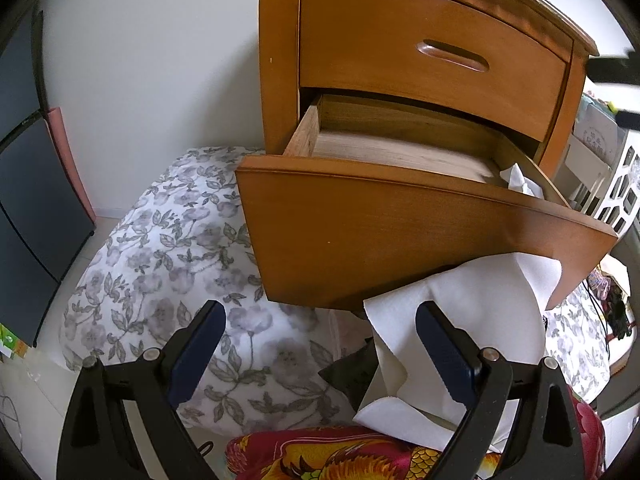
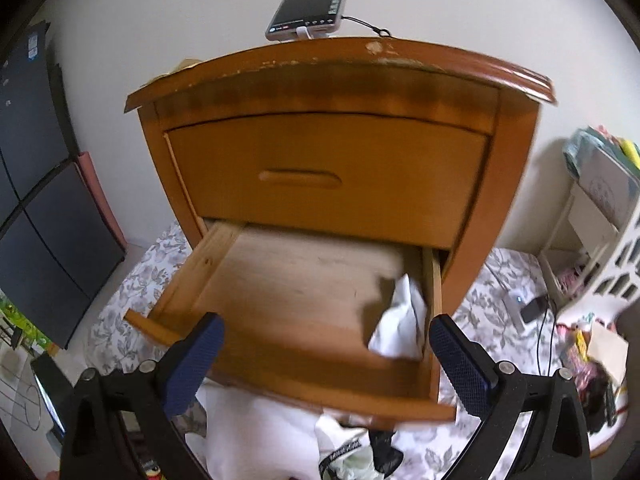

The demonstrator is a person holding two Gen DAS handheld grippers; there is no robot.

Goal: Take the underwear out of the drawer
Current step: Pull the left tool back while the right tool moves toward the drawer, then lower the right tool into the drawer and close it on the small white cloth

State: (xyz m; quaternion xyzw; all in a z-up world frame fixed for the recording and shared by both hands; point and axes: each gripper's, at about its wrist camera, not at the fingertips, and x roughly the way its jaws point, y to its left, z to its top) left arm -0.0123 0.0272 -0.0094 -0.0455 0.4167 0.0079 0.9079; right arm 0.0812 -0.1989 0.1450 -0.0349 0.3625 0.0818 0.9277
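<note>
Seen from the left wrist, the left gripper (image 1: 320,344) hangs low in front of the nightstand (image 1: 280,60), its fingers spread wide with nothing between them. It sits at about 7 o'clock from the open lower drawer (image 1: 400,236), over the floral bedding (image 1: 168,240). That spot looks chosen to stay out of the drawer's path and leave the opening free. A white cloth (image 1: 472,320) lies draped just under the drawer front at 5 o'clock, behind the right finger but not gripped; it seems to be a garment already out, though I cannot tell what kind. More dark and white fabric is heaped beside it.

In the right wrist view, the right gripper (image 2: 326,356) points straight into the drawer from above the front edge, jaws also wide apart and empty. One white crumpled piece (image 2: 400,320) sits inside at the drawer's right front corner, against the right wall, at roughly 1 o'clock from the gripper. This is likely the underwear left to take. The rest of the drawer floor is bare, so there is ample room to the left of the piece. The right wall and the front lip crowd it, so the outer finger has little clearance. The closed upper drawer (image 2: 320,168) overhangs only the back, leaving a clear lift upward.
</note>
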